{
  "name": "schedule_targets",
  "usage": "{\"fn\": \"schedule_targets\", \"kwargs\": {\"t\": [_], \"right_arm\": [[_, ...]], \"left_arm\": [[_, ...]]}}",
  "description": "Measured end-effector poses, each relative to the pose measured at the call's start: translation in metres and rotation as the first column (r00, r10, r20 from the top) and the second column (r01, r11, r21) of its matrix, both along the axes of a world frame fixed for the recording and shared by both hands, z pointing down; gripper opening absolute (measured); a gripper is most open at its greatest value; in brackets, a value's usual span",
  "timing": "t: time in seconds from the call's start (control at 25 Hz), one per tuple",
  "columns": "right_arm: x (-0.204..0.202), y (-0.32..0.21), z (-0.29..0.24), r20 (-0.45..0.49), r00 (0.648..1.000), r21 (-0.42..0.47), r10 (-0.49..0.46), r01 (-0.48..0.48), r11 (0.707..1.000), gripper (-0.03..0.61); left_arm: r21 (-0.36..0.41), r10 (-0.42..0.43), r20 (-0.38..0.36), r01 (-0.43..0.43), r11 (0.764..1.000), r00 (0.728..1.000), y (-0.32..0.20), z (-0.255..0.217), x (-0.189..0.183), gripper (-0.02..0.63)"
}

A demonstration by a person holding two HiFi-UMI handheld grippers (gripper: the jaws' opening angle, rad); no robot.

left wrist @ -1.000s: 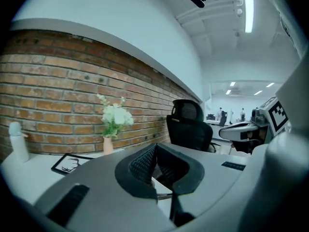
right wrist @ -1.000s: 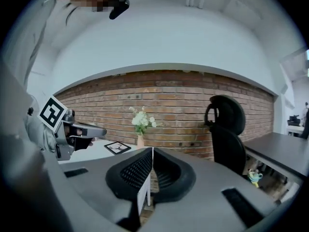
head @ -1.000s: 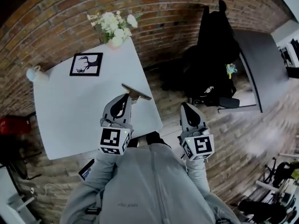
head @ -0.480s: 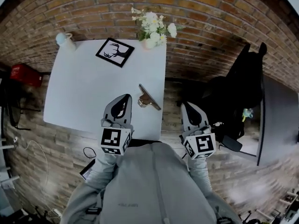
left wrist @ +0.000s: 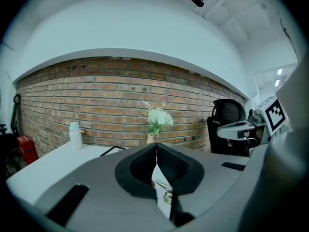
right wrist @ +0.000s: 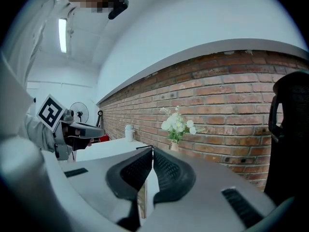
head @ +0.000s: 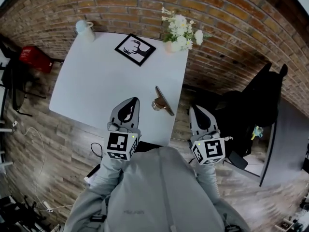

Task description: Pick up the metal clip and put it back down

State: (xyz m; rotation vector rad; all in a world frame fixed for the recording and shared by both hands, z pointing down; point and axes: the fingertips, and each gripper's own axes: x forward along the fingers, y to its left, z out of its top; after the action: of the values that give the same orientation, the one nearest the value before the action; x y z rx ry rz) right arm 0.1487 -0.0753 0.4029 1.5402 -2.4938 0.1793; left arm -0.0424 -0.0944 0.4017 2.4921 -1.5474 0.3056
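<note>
As the person swings round, the tabletop now lies ahead, the metal clip untouched at its right edge near the front corner, between left gripper and right gripper, both clenched empty, so pickup looks unstarted

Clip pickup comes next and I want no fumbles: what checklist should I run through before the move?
1. The clip lies free on the table, near its edge: ok.
2. Jaws of the left gripper open for a grasp: not ok, together, empty.
3. Jaws of the right gripper open: not ok, together, empty.
4. A gripper at the clip: not ok, both apart from it.
5. The flowers and the frame away from the clip: ok, at the far edge.
6. Which way the clip's handles face: cannot tell.
</note>
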Motion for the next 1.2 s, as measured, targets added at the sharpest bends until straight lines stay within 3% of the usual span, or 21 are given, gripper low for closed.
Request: {"fn": "schedule_targets", "kwargs": {"t": [0.64, 0.92, 1.2], "right_arm": [[-0.041, -0.008, 0.016, -0.046, 0.995, -0.075, -0.091, 0.087, 0.993, 0.033], [-0.064, -0.013, 0.035, -0.072, 0.984, -0.137, -0.165, 0.154, 0.979, 0.162], [-0.084, -0.016, 0.063, -0.123, 0.968, -0.176, -0.218, 0.195, 0.965, 0.209]], "left_arm": [[-0.026, 0.016, -0.015, -0.017, 1.000, 1.000, 0.002, 0.010, -0.012, 0.026], [-0.055, 0.030, -0.022, -0.032, 0.998, 0.999, 0.001, 0.020, -0.012, 0.026], [-0.071, 0.045, -0.029, -0.047, 0.996, 0.999, 0.001, 0.029, -0.011, 0.026]]}}
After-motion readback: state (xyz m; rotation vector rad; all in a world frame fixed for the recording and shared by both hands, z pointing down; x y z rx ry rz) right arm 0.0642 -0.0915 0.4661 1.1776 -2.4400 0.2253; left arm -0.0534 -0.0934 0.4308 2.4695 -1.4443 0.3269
